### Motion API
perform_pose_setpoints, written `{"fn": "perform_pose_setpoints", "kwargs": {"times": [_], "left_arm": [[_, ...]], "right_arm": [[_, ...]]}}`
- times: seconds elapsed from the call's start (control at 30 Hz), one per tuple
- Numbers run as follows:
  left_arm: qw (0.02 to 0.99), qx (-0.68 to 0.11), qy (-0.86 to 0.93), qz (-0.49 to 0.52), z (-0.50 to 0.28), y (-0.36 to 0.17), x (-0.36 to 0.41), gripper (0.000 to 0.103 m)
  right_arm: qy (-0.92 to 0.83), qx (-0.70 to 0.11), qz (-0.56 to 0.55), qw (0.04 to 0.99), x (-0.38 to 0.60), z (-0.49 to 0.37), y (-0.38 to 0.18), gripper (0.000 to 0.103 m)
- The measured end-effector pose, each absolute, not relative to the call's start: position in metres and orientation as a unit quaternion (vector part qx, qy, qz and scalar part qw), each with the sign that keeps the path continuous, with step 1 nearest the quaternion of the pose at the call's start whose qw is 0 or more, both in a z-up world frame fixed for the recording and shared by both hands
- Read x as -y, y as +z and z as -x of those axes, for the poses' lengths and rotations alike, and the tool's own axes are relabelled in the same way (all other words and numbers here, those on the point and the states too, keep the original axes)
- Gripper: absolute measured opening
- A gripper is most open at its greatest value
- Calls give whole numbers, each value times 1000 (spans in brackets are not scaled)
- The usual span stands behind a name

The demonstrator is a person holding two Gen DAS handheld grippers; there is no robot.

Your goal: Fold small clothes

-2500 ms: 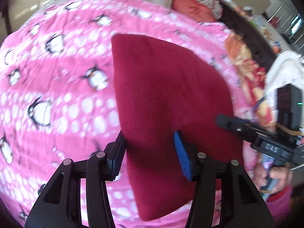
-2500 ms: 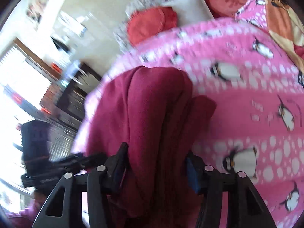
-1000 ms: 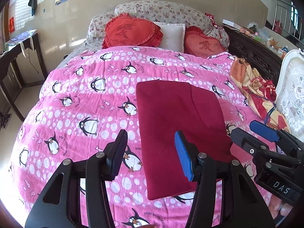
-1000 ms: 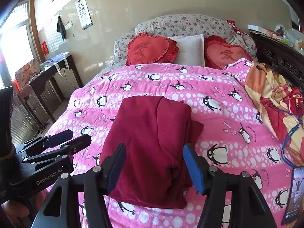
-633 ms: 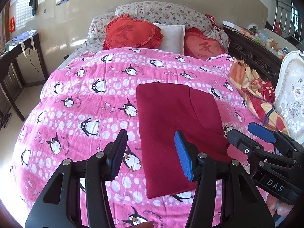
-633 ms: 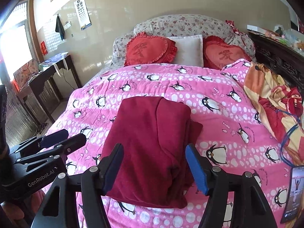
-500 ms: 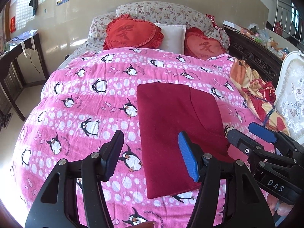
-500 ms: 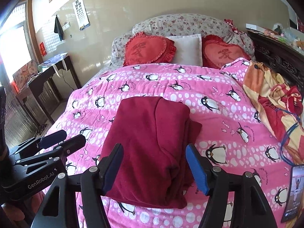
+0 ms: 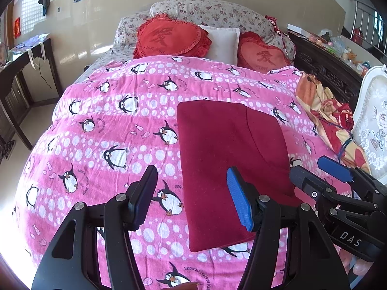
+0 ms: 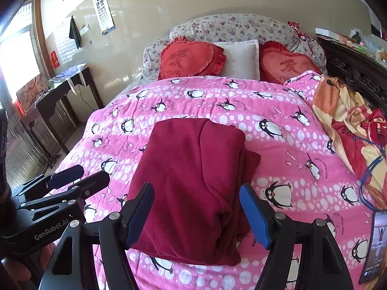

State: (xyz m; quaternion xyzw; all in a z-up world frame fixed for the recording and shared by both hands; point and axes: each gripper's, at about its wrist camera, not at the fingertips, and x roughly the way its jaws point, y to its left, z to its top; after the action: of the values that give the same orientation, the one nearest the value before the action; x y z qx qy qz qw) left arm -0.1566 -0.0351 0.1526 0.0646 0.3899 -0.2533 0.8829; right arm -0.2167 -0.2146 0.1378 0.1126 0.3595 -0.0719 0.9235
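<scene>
A dark red garment (image 9: 229, 149) lies folded into a rectangle on the pink penguin blanket (image 9: 108, 133), its layered edges along the right side (image 10: 193, 164). My left gripper (image 9: 191, 171) hovers open above the blanket near the garment's front left corner, with nothing between its fingers. My right gripper (image 10: 196, 186) hovers above the garment's near end. Its jaws are opening and the pads touch nothing. Each gripper also appears in the other's view: the right gripper (image 9: 306, 166) at the right, the left gripper (image 10: 94, 172) at the left.
Two red heart cushions (image 9: 169, 36) and a white pillow (image 9: 222, 41) sit at the bed's head. An orange and red cloth (image 10: 350, 120) lies along the right side, with a phone (image 10: 377, 241) near it. A dark desk (image 10: 60, 91) stands left, a white chair (image 9: 372, 120) right.
Both grippers have pulled back and up from the garment, which they had between their fingers before. The garment now lies flat and still. Both pairs of jaws have widened a little.
</scene>
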Motion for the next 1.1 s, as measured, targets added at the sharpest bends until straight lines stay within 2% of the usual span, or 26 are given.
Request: {"fn": "perform_pose_setpoints", "kwargs": {"times": [0.87, 1.1], "left_arm": [[881, -400, -244, -63, 149, 143, 36, 60], [893, -382, -232, -57, 142, 144, 31, 60]], "right_arm": [[-71, -374, -118, 917, 218, 210, 127, 71], [-67, -381, -121, 914, 220, 205, 123, 71]]}}
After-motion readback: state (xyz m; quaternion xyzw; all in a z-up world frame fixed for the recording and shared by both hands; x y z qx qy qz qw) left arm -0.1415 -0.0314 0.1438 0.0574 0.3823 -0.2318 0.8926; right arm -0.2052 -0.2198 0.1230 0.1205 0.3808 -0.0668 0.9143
